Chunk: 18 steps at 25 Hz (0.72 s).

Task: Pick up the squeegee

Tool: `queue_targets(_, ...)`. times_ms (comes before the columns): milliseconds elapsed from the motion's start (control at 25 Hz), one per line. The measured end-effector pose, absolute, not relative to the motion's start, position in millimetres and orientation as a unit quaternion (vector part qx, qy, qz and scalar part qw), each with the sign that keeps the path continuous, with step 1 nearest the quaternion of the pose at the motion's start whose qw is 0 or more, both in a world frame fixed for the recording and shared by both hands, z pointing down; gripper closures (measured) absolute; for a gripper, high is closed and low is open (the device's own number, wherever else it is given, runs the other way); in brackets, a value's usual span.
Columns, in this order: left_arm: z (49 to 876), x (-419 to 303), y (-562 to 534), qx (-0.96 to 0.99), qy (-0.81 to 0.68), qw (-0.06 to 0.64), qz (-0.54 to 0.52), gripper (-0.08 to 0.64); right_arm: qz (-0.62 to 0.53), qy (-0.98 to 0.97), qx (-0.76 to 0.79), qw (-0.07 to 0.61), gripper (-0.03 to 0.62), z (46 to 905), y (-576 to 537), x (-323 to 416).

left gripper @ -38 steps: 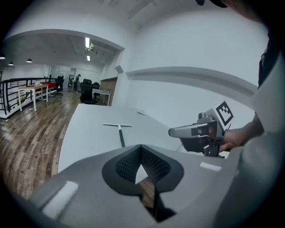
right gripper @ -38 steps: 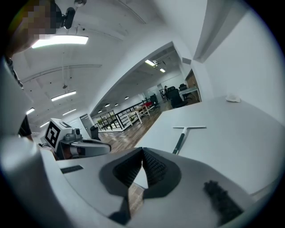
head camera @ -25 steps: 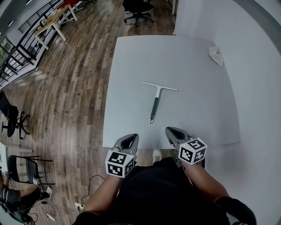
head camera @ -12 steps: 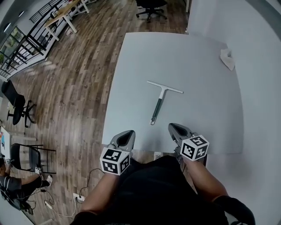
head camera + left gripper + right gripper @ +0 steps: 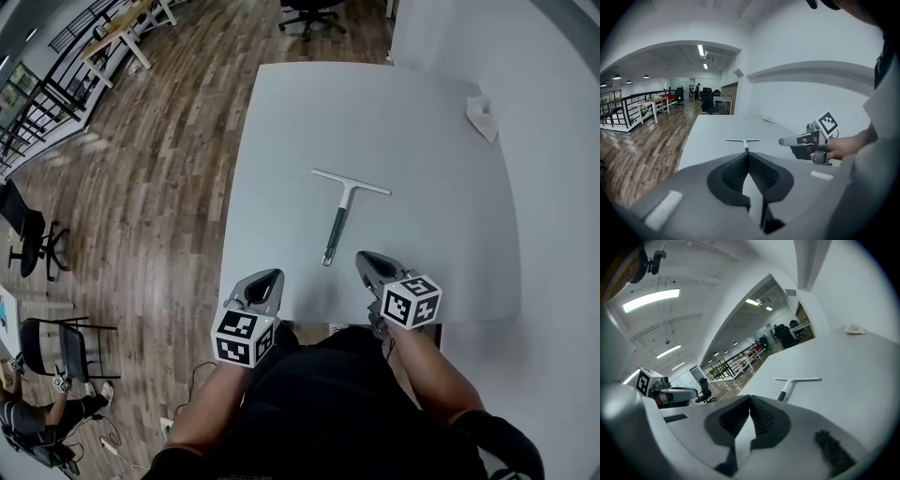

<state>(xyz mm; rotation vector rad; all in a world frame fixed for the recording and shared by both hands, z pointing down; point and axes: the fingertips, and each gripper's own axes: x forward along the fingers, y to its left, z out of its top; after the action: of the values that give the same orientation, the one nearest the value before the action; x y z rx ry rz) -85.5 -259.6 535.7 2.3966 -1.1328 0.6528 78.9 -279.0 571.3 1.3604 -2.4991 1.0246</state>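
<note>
The squeegee (image 5: pixel 342 211) lies midway on the counter (image 5: pixel 431 244), handle toward the left hand-held gripper (image 5: pixel 267 277) and right hand-held gripper (image 5: pixel 362 257) (both closed, empty). A crumpled cloth (image 5: pixel 483 120) lies far beyond it

No text, label, brand or number can be read anywhere.

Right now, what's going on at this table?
A person holds a gripper in each hand at the near edge of the table. Both the left gripper and the right gripper are shut and empty. The squeegee lies untouched on the table just ahead of the right gripper, handle toward the person.
</note>
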Motion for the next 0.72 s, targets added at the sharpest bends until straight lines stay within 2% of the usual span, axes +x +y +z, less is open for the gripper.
queue_targets(280, 558.0, -102.4, -290.5, 0.869, -0.382, 0.192, 0.249, 0.553, 0.351, -0.793, 0.483, 0.124, 0.586, 615.9, -295.3, 63.1)
queue_targets(560, 593.7, -122.4, -306.8, 0.871, -0.351, 0.213, 0.27, 0.553, 0.358, -0.761, 0.521, 0.146, 0.584, 642.6, -326.5, 58.5)
queue_targets(720, 607.0, -128.5, -316.6, 0.871, -0.341, 0.224, 0.274, 0.553, 0.355, -0.749, 0.535, 0.164, 0.541, 652.1, -351.8, 61.5)
